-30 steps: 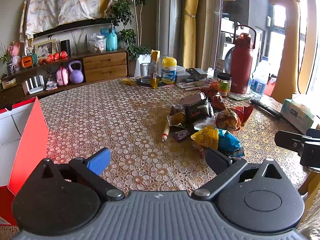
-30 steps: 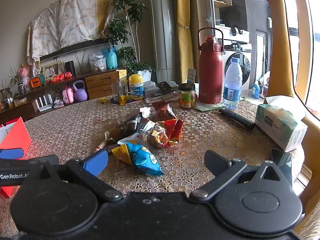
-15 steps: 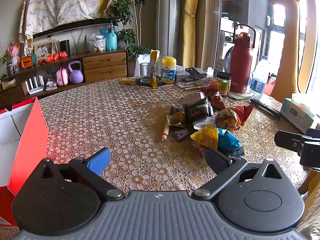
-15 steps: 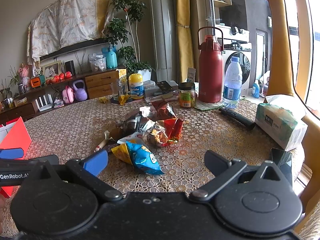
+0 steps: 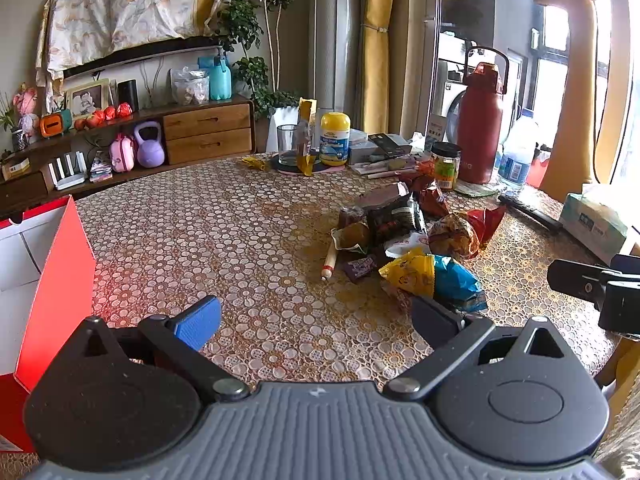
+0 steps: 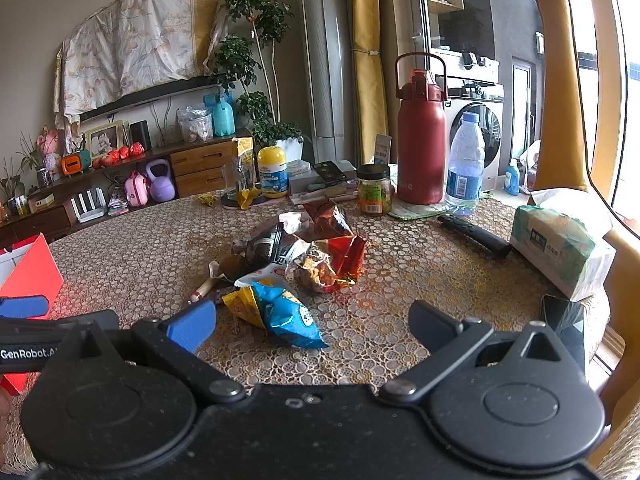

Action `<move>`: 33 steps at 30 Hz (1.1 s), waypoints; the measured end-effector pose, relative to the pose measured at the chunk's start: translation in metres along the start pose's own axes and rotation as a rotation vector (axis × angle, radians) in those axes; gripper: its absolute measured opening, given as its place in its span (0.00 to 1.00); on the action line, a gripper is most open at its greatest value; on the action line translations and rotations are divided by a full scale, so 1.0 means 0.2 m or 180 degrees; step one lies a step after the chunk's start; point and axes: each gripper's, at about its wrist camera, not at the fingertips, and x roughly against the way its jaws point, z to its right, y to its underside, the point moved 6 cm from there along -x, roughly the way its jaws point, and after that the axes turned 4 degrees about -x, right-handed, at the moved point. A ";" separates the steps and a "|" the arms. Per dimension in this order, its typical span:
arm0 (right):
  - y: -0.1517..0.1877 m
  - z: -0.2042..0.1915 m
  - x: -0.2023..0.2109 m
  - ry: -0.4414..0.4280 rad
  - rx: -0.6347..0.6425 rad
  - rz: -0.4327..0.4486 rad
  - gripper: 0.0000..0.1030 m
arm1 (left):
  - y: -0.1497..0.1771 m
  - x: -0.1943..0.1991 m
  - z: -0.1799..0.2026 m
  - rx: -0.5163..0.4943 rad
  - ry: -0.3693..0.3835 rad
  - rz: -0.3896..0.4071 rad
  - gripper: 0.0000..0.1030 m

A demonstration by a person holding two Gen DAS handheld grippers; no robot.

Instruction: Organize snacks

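Two grippers hover over the table (image 5: pixel 224 216) with jaws wide apart and nothing between them: the left gripper (image 5: pixel 316 316) and the right gripper (image 6: pixel 312 320). The pile of snack packets (image 6: pixel 300 256) lies at frame centre in the right view, right of centre in the left view. A red box (image 5: pixel 60 280) stands open at the left edge.

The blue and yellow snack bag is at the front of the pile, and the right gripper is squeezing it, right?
Not quite. The blue and yellow snack bag is at the front of the pile, but the right gripper is open and empty, with the bag lying on the table between its spread fingers, untouched. The right wrist view shows this.
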 end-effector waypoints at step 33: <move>0.04 0.01 -0.05 -0.0004 0.0020 -0.0086 1.00 | 0.03 -0.03 0.00 -0.0008 0.0026 -0.0056 0.99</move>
